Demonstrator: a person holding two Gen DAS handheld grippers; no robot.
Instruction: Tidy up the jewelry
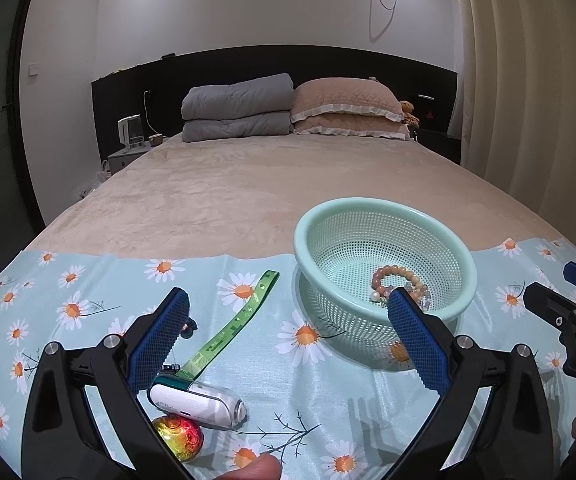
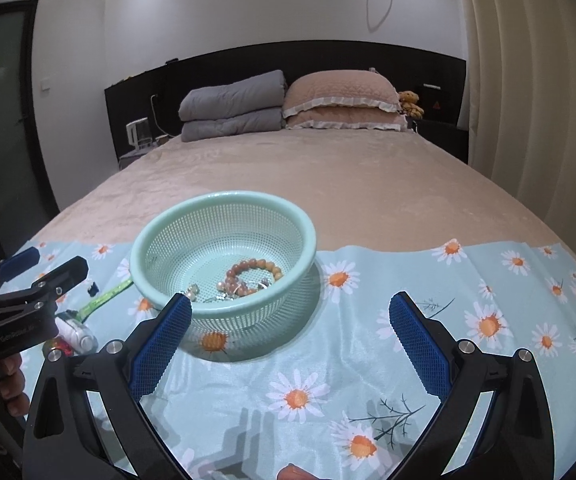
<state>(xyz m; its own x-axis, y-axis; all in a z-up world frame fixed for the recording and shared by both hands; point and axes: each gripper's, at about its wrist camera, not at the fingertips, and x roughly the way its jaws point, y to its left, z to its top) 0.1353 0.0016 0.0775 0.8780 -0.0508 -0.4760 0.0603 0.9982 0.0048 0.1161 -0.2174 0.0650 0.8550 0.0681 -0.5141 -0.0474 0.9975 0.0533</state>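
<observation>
Jewelry already sits in the mint-green perforated plastic basket: a peach-and-brown beaded bracelet and a few pearl and silver pieces beside it on the mesh floor. Left of the basket, on the daisy-print blue cloth, the loose things remain: a green printed ribbon strap running to a white oval capsule-shaped case, a shiny red-and-gold foil ball just beside that case, and a small dark item, too small to identify, further from the basket.

The left gripper hovers above these with its blue pads spread wide and nothing between them. The right gripper is likewise spread and empty, on the near side of the basket.

Judging from this, the next pick falls to the left tool. It would do well to drop straight over one item, straddling the ball or case across its narrow width, and close firmly, since foil and smooth plastic may slip. Lifting by the strap could drag the case along, so gripping the case body seems safer. The right tool can steady the basket's rim if it shifts on the slick cloth.
</observation>
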